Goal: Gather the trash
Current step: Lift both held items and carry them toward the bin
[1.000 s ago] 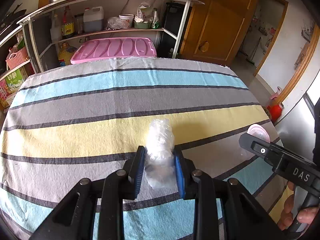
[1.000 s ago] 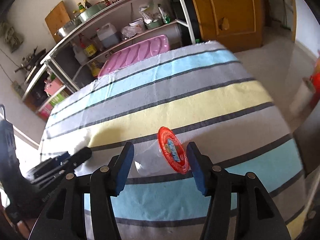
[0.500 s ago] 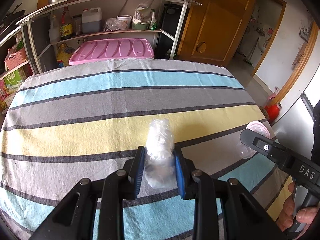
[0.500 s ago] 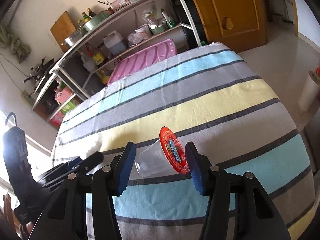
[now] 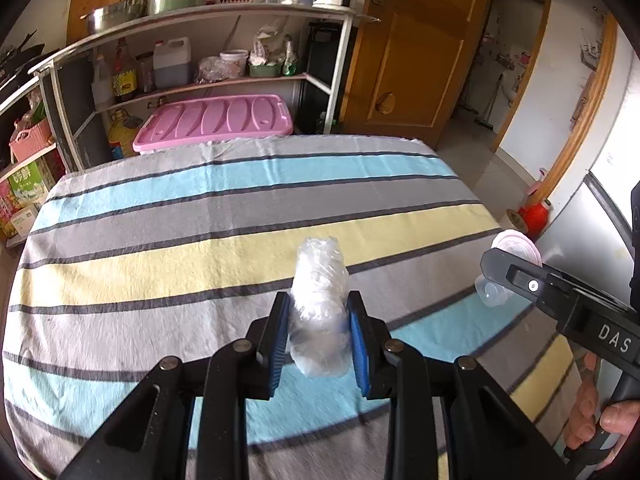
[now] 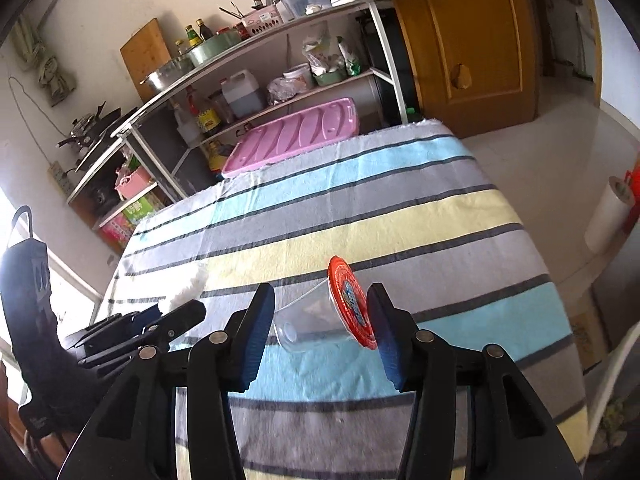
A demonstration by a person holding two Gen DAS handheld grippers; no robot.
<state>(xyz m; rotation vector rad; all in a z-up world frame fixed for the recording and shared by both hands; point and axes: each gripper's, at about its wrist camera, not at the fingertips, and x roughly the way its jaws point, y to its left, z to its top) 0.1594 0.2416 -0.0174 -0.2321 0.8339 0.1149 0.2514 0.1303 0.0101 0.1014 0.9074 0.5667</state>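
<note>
Left gripper [image 5: 318, 332] pinched crumpled wrap [image 5: 319, 308] above the near counter [image 5: 200, 216], ready for binning; right gripper [image 6: 322, 330] was closing round a cup [image 6: 320, 320], pads seemingly just touching it

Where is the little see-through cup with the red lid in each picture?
Left wrist view: the clear cup peeks out at the right edge, behind the right gripper's black body.
Right wrist view: the same cup lies sideways at centre, between the right gripper pads.
Shared landmark: the pink lid beyond the table.
</note>
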